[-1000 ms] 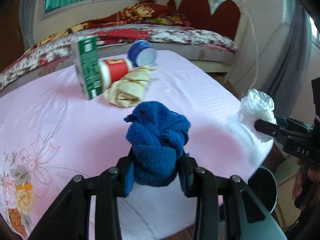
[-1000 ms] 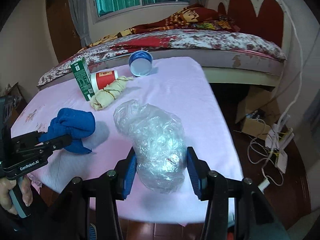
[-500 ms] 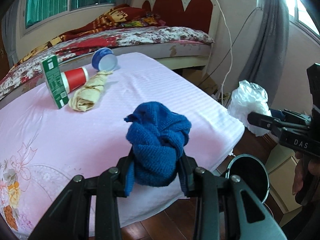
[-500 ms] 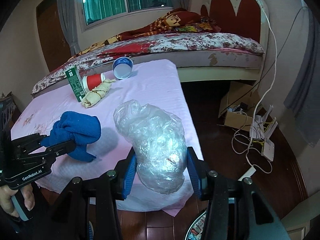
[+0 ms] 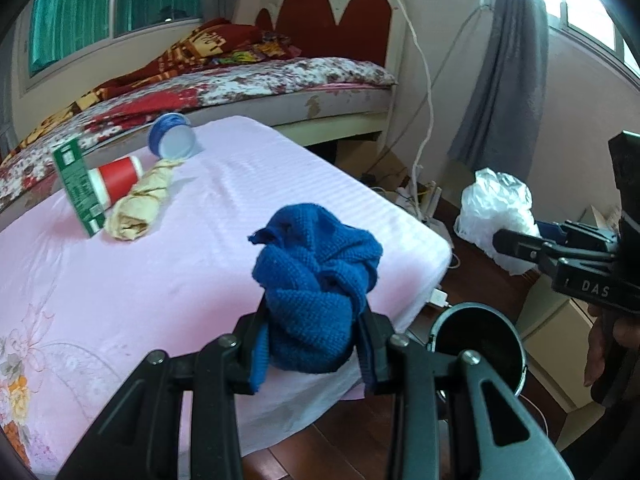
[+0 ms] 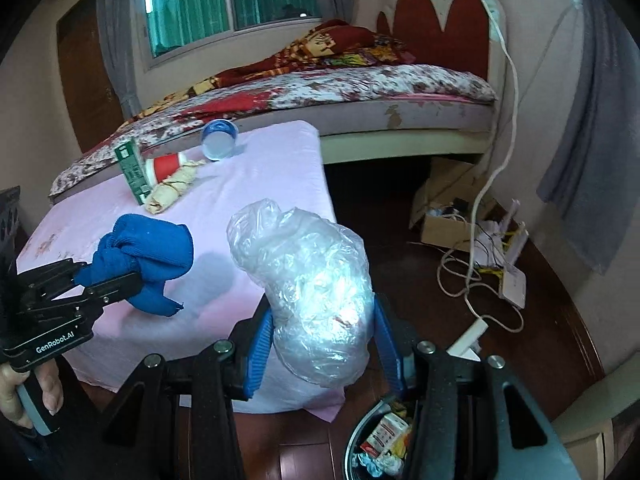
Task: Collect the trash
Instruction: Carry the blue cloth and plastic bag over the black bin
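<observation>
Beside pink table [image 6: 256, 184]; both grippers loaded, level

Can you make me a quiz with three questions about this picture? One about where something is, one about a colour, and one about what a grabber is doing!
1. Where is the trash bin?
A. On the bed
B. On the floor beside the pink table
C. On the windowsill

2. What colour is the cloth in the left gripper?
A. Blue
B. Yellow
C. White

3. What is the right gripper doing?
A. Hanging open
B. Holding a cup
C. Squeezing a clear plastic bag

Answers: 1 B, the bin stands on wooden floor by the table's corner. 2 A, the knit bundle is blue. 3 C, both fingers press the crumpled bag.
</observation>
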The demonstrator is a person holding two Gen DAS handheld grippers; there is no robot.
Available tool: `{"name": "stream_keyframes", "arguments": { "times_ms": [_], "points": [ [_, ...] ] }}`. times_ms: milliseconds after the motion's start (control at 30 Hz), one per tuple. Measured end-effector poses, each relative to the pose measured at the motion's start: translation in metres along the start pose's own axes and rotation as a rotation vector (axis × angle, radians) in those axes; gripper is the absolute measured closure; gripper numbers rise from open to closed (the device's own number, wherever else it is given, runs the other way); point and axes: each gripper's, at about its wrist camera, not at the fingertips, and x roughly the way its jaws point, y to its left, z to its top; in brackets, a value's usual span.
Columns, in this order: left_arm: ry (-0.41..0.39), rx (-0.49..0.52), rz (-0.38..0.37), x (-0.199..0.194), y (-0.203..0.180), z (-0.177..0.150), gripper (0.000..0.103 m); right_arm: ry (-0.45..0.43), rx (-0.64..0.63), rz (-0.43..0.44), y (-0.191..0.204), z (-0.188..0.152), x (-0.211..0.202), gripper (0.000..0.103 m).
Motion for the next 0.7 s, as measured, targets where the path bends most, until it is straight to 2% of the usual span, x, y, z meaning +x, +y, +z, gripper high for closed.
{"name": "stream_keyframes", "arguments": {
  "times_ms": [700],
  "points": [
    [0.058,0.182,-0.163,0.026,-0.112,-0.011,0.067,0.075,0.148,-0.124,-0.091,-0.063,-0.023,0.053]
  ]
}}
